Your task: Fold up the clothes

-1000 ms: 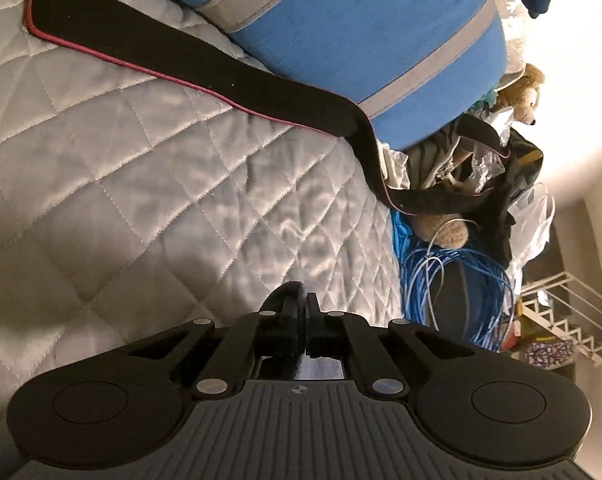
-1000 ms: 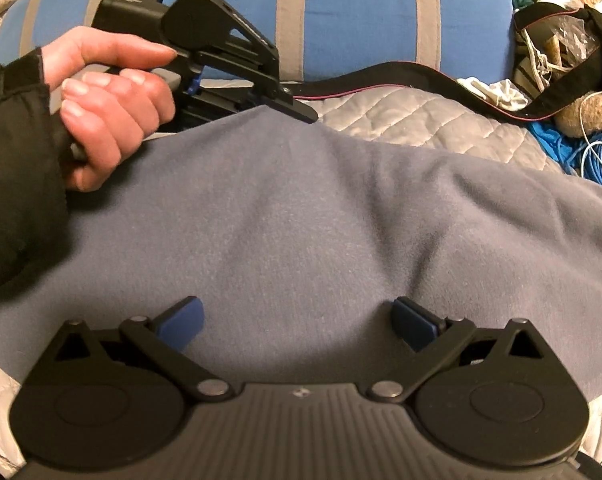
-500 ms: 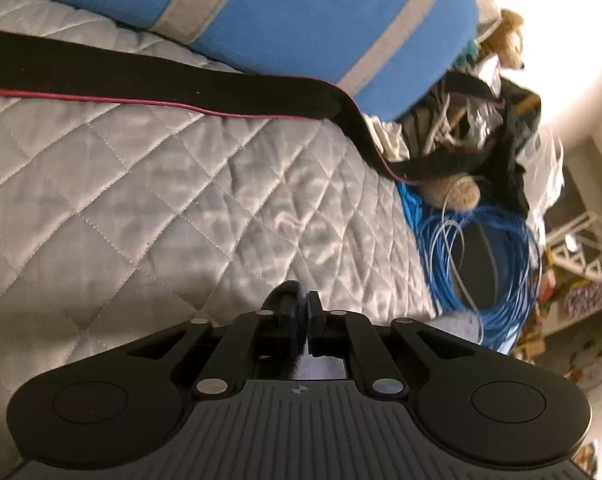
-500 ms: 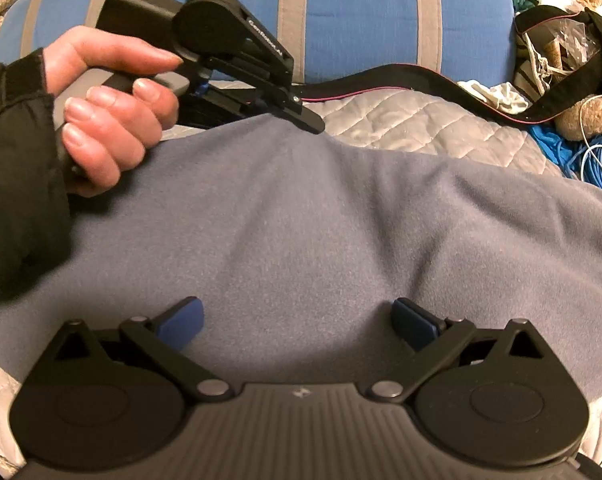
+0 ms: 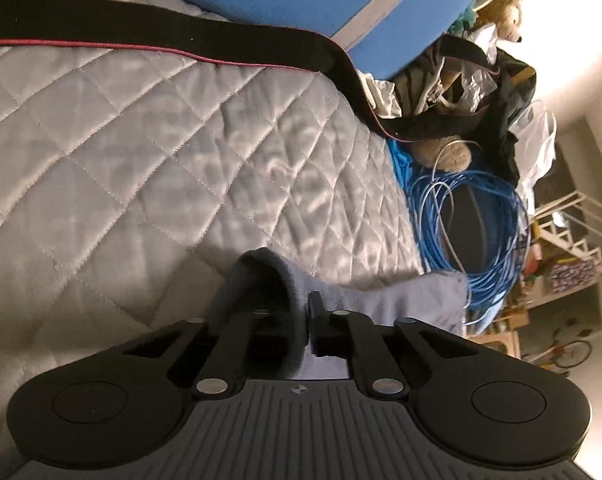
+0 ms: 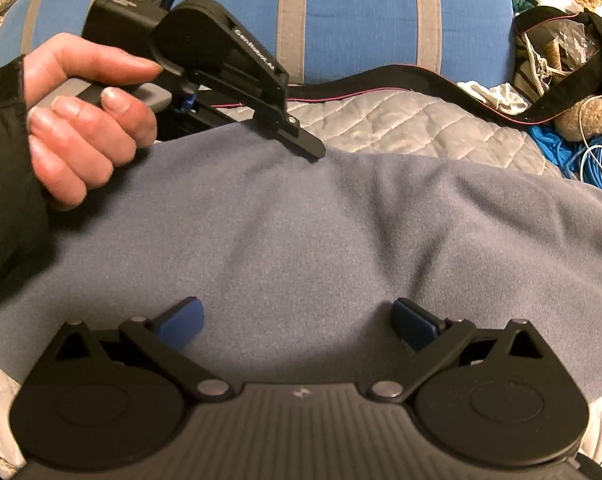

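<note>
A grey-blue fleece garment (image 6: 321, 240) lies spread across the quilted bed. My left gripper (image 5: 305, 312) is shut on the garment's far edge; a fold of the fleece (image 5: 269, 280) bulges over its jaws. In the right wrist view the left gripper (image 6: 313, 152) sits at the garment's far edge, held by a hand. My right gripper (image 6: 297, 320) is open and empty, its blue pads (image 6: 181, 320) spread just above the garment's near part.
A white quilted bedspread (image 5: 141, 160) covers the bed. A blue pillow with grey stripes (image 6: 341, 12) lies at the back, a black strap (image 5: 161, 28) in front of it. Blue cable coil (image 5: 473, 220), bags and a teddy bear (image 5: 505, 4) clutter the right side.
My left gripper has moved right along the far edge, and a fold of fleece now bulges over its jaws. The right gripper has stayed open and still.
</note>
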